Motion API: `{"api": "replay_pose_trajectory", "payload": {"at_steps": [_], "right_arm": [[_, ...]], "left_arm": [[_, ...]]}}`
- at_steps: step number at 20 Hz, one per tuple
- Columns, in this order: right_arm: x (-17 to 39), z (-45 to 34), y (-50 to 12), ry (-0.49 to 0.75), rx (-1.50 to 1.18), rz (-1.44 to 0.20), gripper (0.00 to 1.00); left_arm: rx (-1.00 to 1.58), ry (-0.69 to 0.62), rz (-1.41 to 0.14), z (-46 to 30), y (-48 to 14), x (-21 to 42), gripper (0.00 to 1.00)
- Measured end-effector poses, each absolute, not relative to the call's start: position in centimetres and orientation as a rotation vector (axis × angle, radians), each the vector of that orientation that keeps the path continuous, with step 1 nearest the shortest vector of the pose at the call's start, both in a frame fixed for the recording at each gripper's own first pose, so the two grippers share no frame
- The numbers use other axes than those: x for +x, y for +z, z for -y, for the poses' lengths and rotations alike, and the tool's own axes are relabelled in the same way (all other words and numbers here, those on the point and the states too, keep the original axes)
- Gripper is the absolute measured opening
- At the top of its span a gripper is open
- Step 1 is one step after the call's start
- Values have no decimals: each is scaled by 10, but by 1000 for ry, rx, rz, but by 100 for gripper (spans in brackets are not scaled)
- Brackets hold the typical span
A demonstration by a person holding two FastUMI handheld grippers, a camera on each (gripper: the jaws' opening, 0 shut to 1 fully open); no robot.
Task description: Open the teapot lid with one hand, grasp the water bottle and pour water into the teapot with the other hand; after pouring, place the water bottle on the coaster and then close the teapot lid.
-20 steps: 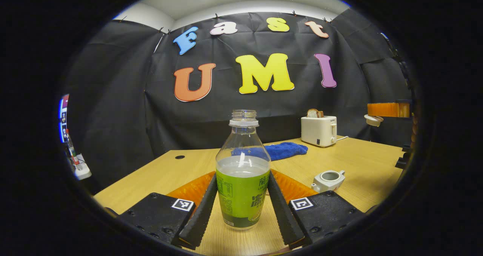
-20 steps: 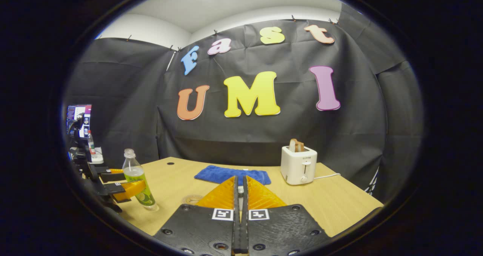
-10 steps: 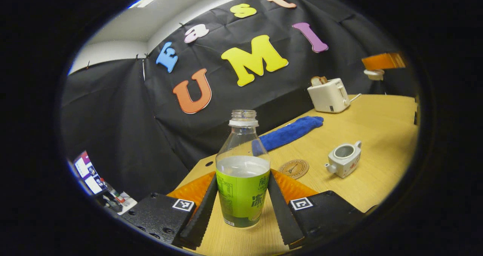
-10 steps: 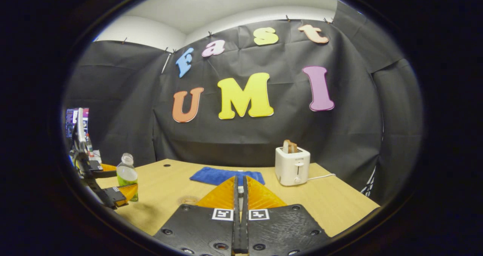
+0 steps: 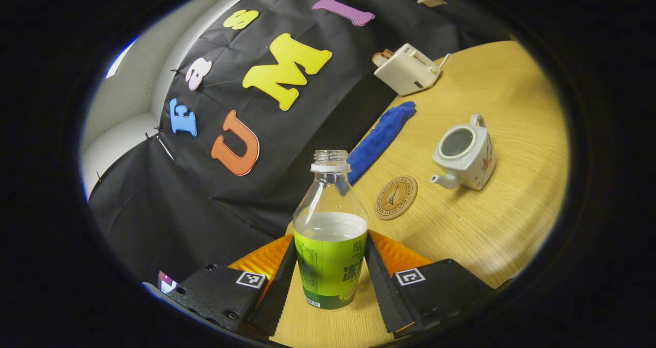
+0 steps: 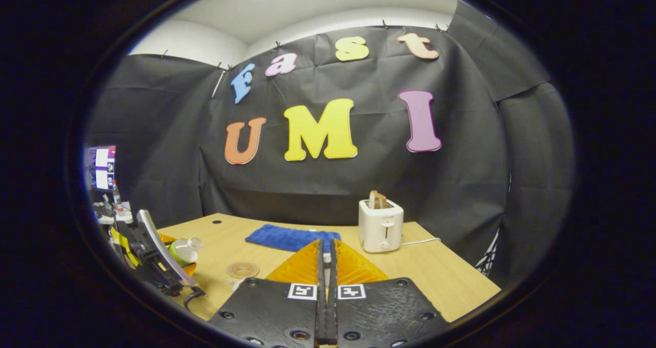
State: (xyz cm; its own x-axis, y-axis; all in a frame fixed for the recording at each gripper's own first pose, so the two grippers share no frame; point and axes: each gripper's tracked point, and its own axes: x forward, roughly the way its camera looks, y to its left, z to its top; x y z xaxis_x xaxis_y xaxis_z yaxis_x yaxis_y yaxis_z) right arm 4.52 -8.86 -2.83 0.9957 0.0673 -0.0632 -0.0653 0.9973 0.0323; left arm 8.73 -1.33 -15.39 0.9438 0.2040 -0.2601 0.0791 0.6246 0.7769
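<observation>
The left gripper was clamped on the water bottle at its labelled lower body, both fingers pressing, bottle tilted off the table. The teapot stood uncapped beside the coaster. The right gripper had its jaws together; what they held could not be told. Judgement: the bottle is thin, half full, uncapped; squeeze lightly, low.

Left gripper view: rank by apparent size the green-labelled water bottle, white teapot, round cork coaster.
1. Green-labelled clear plastic water bottle, though nearest the camera, so inflated.
2. White ceramic teapot.
3. Round cork coaster.
</observation>
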Motion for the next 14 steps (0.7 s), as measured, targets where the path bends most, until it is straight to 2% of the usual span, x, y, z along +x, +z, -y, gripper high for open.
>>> {"api": "replay_pose_trajectory", "payload": {"at_steps": [14], "right_arm": [[52, 109, -31, 36, 35, -74, 0]], "left_arm": [[1506, -52, -317, 59, -150, 103, 76]]}}
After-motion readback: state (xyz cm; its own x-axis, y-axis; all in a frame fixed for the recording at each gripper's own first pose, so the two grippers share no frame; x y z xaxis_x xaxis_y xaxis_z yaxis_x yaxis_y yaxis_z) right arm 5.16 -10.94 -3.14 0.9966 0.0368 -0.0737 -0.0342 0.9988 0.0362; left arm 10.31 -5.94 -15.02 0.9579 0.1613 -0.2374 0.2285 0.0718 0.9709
